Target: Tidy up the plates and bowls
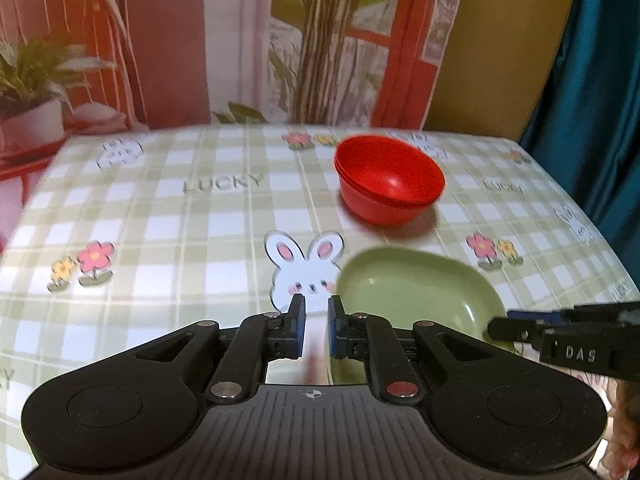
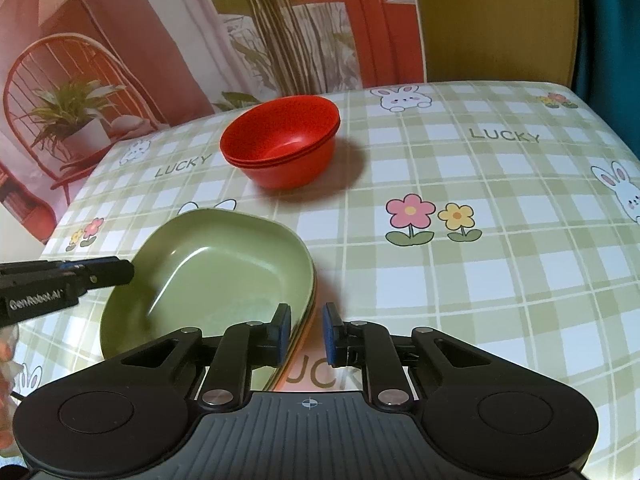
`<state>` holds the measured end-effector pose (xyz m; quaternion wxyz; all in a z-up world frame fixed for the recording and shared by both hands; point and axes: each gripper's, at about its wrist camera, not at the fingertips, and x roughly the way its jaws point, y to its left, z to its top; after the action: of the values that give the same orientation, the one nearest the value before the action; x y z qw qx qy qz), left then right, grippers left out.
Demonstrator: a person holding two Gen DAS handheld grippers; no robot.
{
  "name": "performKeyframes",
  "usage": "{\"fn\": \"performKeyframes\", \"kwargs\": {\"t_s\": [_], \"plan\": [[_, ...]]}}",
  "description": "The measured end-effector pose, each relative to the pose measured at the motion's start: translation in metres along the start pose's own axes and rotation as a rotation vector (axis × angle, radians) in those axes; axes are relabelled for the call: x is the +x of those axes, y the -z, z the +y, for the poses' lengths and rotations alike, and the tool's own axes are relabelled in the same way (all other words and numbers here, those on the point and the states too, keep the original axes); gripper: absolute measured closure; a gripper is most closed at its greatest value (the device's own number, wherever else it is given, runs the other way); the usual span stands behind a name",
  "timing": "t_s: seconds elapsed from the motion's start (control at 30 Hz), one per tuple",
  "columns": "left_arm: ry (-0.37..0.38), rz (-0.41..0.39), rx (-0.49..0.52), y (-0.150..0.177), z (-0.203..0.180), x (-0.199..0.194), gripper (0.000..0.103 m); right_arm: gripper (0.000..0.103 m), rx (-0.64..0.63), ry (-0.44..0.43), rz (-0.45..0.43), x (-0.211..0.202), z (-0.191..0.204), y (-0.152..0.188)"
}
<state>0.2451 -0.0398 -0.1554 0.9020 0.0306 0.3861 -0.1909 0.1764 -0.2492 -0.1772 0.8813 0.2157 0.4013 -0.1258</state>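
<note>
Checked tablecloth (image 2: 460, 184) with bunnies, flowers, "LUCKY" print covers the table. Red bowls (image 2: 282, 146), nested, at least three rims showing, sit toward the far side, upright. Green plates (image 2: 208, 276), rounded-square and deep-sided, stacked near the front edge; an orange rim peeks out at the stack's bottom. Bowls and plates apart, bare cloth between them. Right gripper (image 2: 305, 334): jaws parted by a narrow gap, nothing between the pads; left finger sits over the plate stack's right rim, right finger outside it; contact cannot be told. Left gripper (image 1: 316, 330): jaws likewise slightly apart and empty, hovering at the stack's left edge, over a printed bunny. Judgement: both stacks look like light, stiff plastic or melamine, glossy, so slippery under rubber pads; not very fragile but apt to slide or separate. Best hold is a pinch across the raised rim wall, one pad inside and one outside, catching all layers.
</note>
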Motion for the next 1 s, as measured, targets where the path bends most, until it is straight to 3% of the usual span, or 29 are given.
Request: {"fn": "performKeyframes", "kwargs": {"t_s": [0.27,0.57,0.73,1.0], "plan": [[0.017,-0.068,-0.038,-0.021,0.004,-0.012,0.091,0.085,0.021,-0.033,-0.033,-0.008,-0.001,-0.012],[0.046,-0.177,-0.060,-0.055,0.009,-0.026,0.091,0.084,-0.143,0.020,-0.259,-0.033,0.004,-0.045],[0.048,-0.206,-0.083,-0.069,0.016,-0.023,0.091,0.084,-0.160,0.060,-0.292,-0.032,-0.007,-0.056],[0.059,-0.187,-0.109,-0.080,0.017,-0.002,0.090,0.084,-0.123,0.081,-0.293,-0.019,-0.028,-0.061]]}}
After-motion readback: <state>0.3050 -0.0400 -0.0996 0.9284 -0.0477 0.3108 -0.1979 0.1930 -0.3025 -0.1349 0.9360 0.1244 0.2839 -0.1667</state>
